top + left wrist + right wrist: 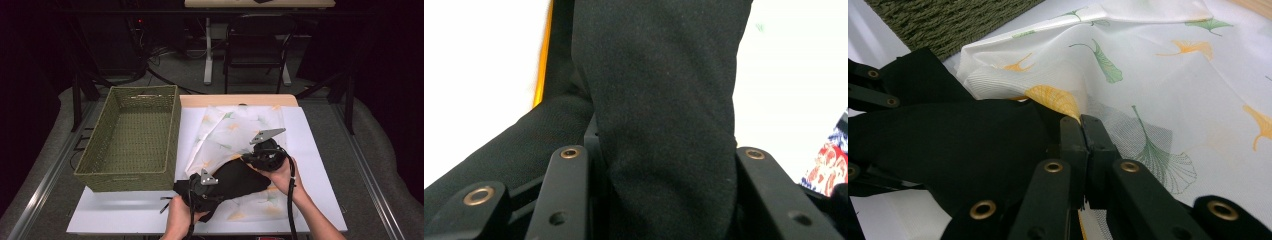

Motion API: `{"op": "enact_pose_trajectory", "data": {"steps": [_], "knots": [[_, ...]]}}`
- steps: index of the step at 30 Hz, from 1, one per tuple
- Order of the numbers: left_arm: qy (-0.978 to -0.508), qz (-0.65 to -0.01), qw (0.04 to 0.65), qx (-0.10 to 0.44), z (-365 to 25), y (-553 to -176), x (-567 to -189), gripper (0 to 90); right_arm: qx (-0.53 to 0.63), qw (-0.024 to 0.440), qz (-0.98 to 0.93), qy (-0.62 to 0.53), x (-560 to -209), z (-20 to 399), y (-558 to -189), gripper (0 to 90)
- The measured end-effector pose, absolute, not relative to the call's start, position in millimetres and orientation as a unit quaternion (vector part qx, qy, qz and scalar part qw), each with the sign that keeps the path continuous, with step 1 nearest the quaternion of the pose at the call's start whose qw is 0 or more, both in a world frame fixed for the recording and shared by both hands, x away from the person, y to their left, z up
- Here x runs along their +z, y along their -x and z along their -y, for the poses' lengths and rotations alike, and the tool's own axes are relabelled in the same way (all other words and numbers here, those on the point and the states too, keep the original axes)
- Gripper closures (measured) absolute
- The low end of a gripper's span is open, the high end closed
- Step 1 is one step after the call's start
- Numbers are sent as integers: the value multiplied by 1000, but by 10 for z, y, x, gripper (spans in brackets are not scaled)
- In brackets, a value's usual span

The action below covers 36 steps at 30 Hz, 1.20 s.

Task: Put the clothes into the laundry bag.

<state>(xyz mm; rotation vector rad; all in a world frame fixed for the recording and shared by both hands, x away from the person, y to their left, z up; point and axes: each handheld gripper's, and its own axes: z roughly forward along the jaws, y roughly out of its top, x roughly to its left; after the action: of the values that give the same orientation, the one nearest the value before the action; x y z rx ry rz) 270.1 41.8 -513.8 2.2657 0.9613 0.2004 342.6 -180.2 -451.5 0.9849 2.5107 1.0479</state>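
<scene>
A black cloth (240, 177) lies bunched on a sheer white cloth printed with ginkgo leaves (235, 125), near the table's front. My left gripper (200, 187) holds its near left end. In the left gripper view a thick fold of the black cloth (664, 100) fills the gap of the left gripper (661, 155), and the jaws press on it. My right gripper (255, 157) is at the cloth's far right end. There the right gripper (1081, 125) has its jaws closed tight, pinching the edge of the black cloth (963, 145) over the leaf-print cloth (1158, 65).
A green woven basket (142, 89) stands with nothing in it on the left of the white table cover (125, 210), its near corner close to my left hand. A dark chair (257, 45) and a desk leg stand beyond the table's far edge.
</scene>
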Motion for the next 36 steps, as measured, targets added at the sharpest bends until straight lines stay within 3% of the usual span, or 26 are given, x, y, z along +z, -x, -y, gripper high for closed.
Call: {"op": "enact_pose_trajectory", "data": {"steps": [10,24,30,36], "knots": [[-850,-393,343,69,-249,-2758,-5302,556,356,119,-864,-336,-4529,1781,-3412,895],[-874,-348,333,63,-376,-2693,-5189,235,354,121,-864,-337,-4532,1818,-3408,895],[-882,-338,322,69,-510,-2593,-5155,164,354,120,-864,-339,-4535,1823,-3411,894],[-889,-334,307,65,-607,-2493,-5186,159,354,121,-863,-339,-4536,1830,-3414,894]]}}
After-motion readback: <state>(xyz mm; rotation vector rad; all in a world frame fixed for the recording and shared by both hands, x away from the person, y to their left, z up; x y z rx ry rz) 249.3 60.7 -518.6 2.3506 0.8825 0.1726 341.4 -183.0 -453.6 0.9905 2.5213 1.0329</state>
